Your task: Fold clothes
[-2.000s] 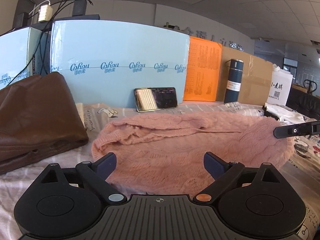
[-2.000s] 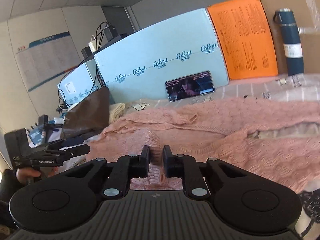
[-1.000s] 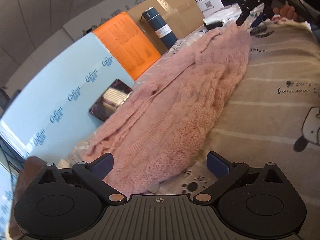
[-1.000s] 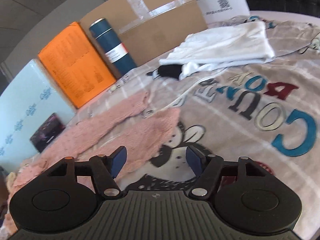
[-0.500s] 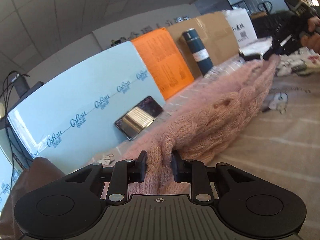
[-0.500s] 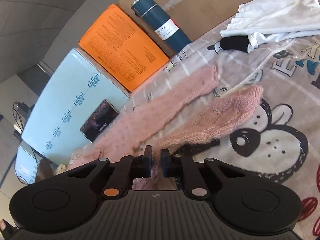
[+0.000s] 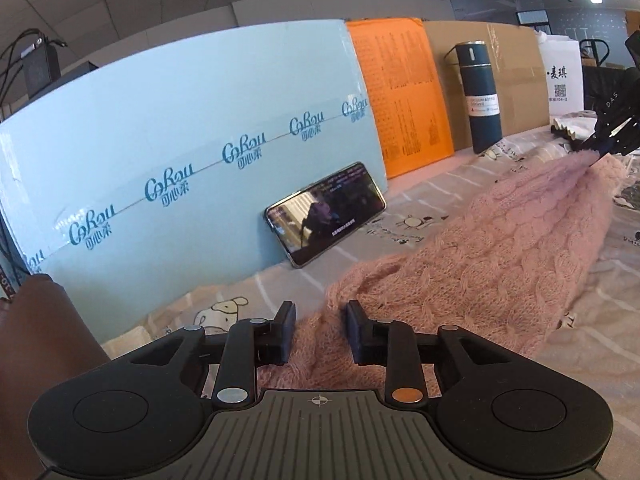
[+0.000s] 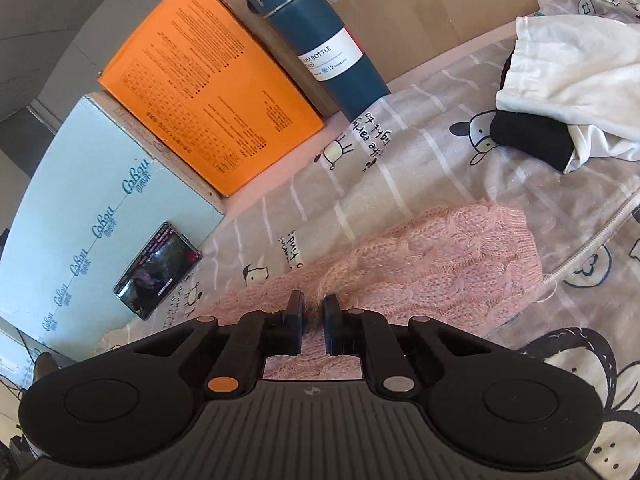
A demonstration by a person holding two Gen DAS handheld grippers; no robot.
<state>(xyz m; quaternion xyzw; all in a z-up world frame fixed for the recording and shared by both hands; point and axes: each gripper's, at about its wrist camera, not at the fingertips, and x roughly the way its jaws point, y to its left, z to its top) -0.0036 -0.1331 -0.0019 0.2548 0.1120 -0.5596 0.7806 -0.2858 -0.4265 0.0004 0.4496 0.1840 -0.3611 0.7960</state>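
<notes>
Lifted pink cable-knit sweater (image 7: 500,240), stretched taut

Left tool (image 7: 319,334) angled downward, jaws clamped on pink knit; right tool (image 8: 313,322) angled downward, jaws pinching it

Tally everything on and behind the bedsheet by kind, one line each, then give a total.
Garments: 3 - pink sweater, white garment, brown garment
Boxes: 3 - light blue box, orange box, cardboard box
Bottles: 1 - blue bottle
Phones: 1 - phone
Total: 8
</notes>
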